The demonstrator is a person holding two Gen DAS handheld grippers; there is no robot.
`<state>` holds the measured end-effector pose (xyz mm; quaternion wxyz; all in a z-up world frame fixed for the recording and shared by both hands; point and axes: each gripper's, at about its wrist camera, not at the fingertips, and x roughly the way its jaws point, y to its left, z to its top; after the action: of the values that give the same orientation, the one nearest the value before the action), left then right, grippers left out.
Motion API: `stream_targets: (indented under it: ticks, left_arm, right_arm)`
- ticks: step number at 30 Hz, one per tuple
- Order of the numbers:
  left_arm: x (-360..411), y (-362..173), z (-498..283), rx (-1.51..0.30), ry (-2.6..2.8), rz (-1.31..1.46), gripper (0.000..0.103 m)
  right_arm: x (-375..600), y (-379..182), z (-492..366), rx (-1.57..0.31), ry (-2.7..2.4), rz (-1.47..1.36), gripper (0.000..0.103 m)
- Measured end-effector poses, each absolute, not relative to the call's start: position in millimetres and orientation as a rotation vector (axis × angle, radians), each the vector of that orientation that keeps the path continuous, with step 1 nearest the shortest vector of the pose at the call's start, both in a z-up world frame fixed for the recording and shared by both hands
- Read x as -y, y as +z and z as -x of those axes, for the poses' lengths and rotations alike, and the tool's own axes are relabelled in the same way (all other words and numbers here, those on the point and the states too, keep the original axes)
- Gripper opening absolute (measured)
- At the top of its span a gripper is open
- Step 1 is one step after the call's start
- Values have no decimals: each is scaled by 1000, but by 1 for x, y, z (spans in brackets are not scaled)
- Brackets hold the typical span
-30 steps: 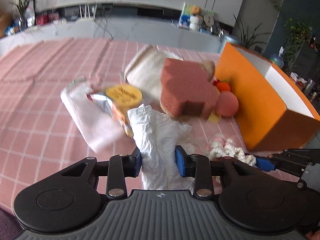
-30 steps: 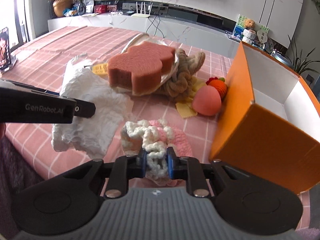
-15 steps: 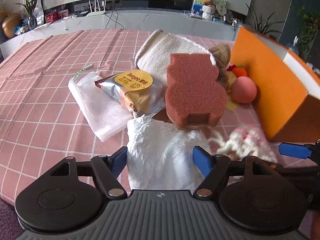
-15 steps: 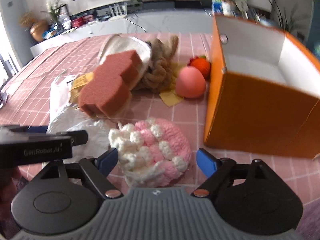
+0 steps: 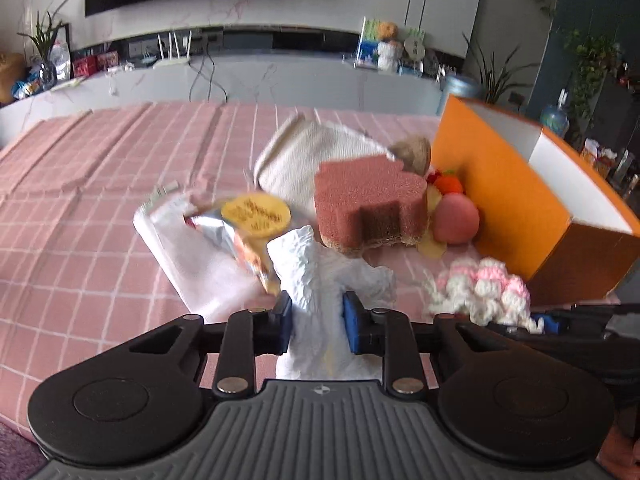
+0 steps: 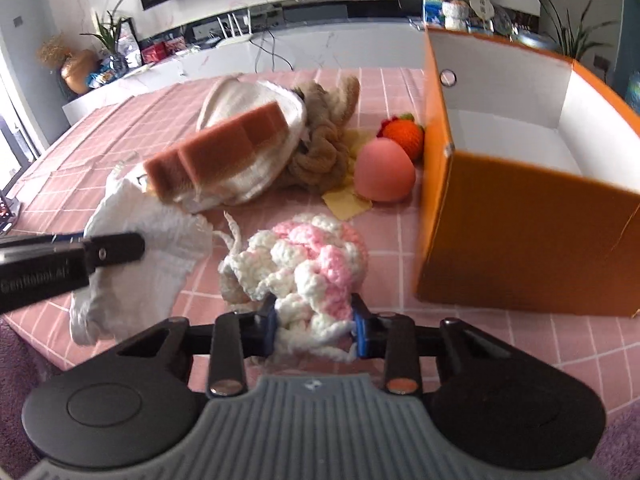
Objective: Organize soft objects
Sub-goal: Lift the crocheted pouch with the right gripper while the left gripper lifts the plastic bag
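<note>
Fingers of the left gripper (image 5: 316, 326) pinch a crumpled white cloth (image 5: 320, 276) above the pink checked tablecloth (image 5: 80, 240); the right gripper (image 6: 315, 326) clamps a pink-and-white crocheted piece (image 6: 304, 264) just beside the open orange box (image 6: 520, 216); a brown sponge (image 5: 368, 204) lies behind, on a folded towel (image 5: 304, 156).

Counted 1 orange box (image 6: 520, 236), 1 pink sponge (image 5: 368, 208), 1 white towel (image 5: 316, 156), 1 crochet piece (image 6: 304, 264), 1 crumpled white cloth (image 5: 320, 276), 1 snack pkt (image 5: 244, 228), 1 peach (image 6: 384, 174), 1 strawberry (image 6: 404, 134).
</note>
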<state>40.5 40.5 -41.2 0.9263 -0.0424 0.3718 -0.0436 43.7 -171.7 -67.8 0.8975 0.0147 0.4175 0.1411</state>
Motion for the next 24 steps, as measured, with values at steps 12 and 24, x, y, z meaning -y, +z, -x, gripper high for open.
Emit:
stream_targets:
  ticks: [12, 24]
  left_arm:
    - [-37, 13, -33, -547, -55, 33, 29]
    - [-46, -10, -32, -725, -19, 0, 29]
  right_arm:
    - [173, -23, -24, -722, 319, -9, 35]
    - [175, -33, -12, -774, 335, 13, 35]
